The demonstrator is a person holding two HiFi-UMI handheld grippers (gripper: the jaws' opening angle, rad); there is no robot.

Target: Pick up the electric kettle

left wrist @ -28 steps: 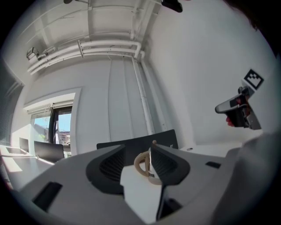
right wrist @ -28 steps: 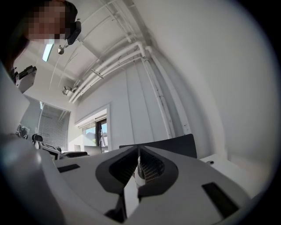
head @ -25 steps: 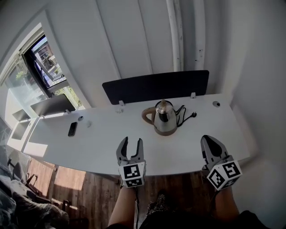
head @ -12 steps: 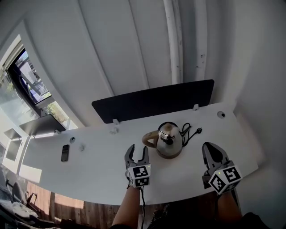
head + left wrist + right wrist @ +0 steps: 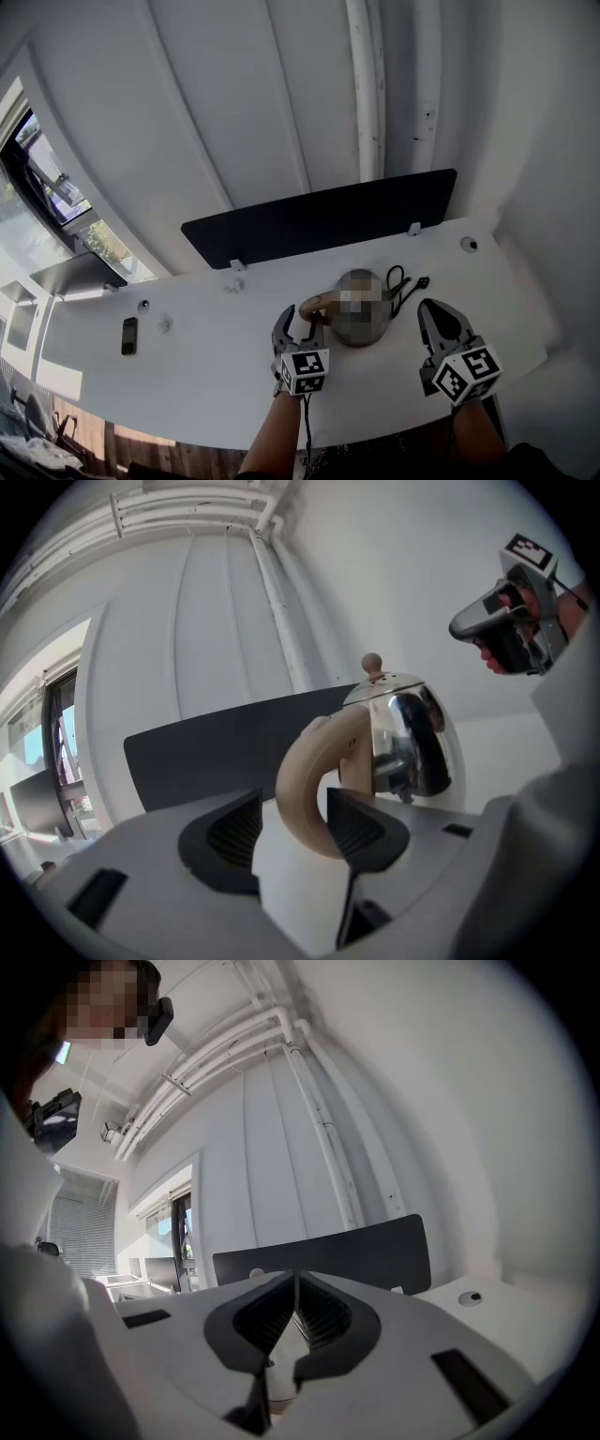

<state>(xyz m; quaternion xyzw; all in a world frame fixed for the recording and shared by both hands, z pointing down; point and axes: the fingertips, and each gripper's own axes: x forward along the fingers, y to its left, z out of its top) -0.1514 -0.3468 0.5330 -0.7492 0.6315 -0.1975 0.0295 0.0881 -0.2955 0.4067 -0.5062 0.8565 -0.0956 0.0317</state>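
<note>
One kettle (image 5: pixel 361 336) and one cord (image 5: pixel 403 284) are counted on one desk (image 5: pixel 216 366). Two grippers are seen: left gripper (image 5: pixel 300 316), right gripper (image 5: pixel 428 306). One dark panel (image 5: pixel 319 225) is noted, with two clamps: left clamp (image 5: pixel 234 265), right clamp (image 5: pixel 413 228). Two desk grommets are counted: left grommet (image 5: pixel 142 305), right grommet (image 5: pixel 469 245). One small black slab (image 5: pixel 128 336) is logged.

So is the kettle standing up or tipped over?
Standing up. The kettle sits flat on the white desk, and its lid knob points straight up.
</note>
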